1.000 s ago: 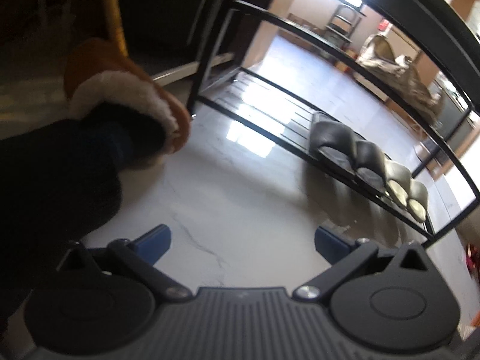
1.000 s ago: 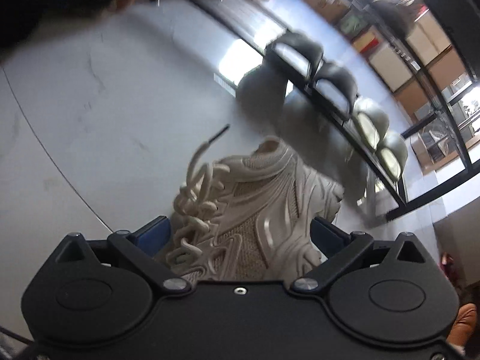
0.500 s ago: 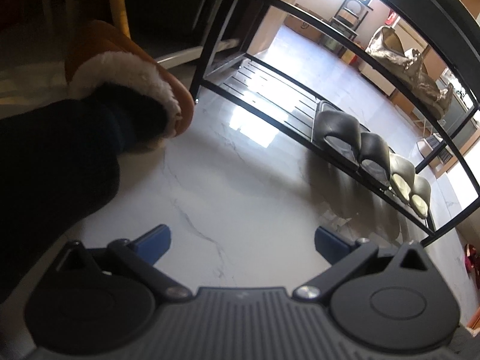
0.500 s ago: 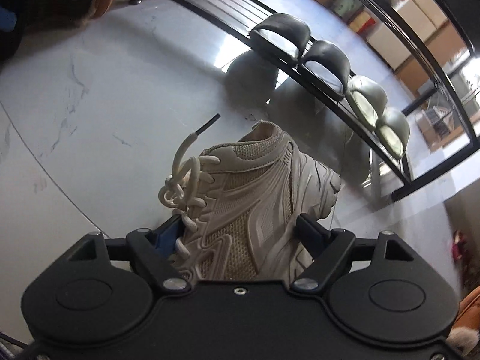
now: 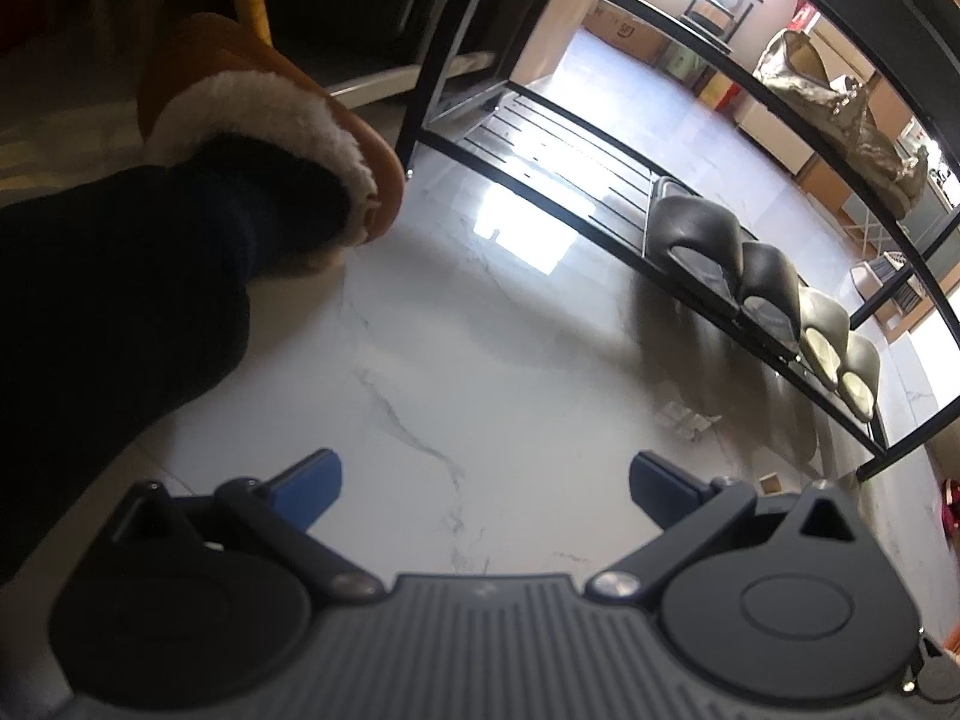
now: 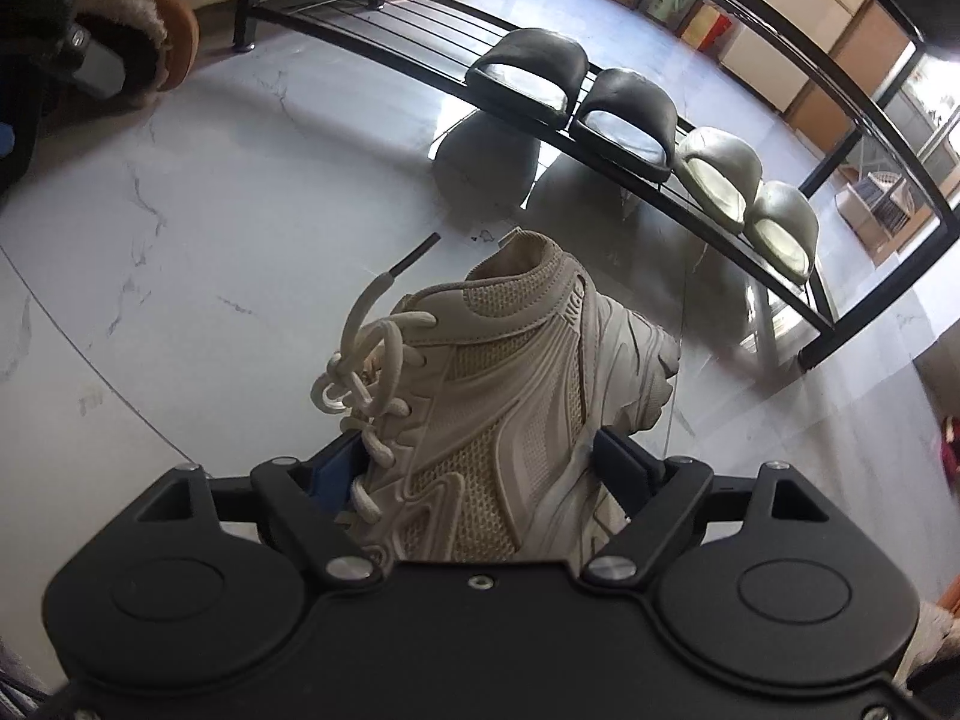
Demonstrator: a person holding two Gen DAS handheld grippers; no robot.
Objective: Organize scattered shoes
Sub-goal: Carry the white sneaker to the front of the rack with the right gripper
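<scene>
With its jaws clamped on the beige mesh lace-up sneaker (image 6: 510, 396), the right gripper (image 6: 480, 468) fills lower centre. Left gripper (image 5: 483, 480) spread wide over white marble floor (image 5: 480, 360). Sneaker perhaps lifted; black metal shoe rack (image 6: 660, 180) upper right.

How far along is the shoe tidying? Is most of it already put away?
Partly. Done: two black slides and two grey slides sit in a row on the shoe rack. In hand: the right gripper is clamped on a beige sneaker, not yet on the rack. The left gripper is open and holds nothing. Any matching sneaker isn't in view.
</scene>
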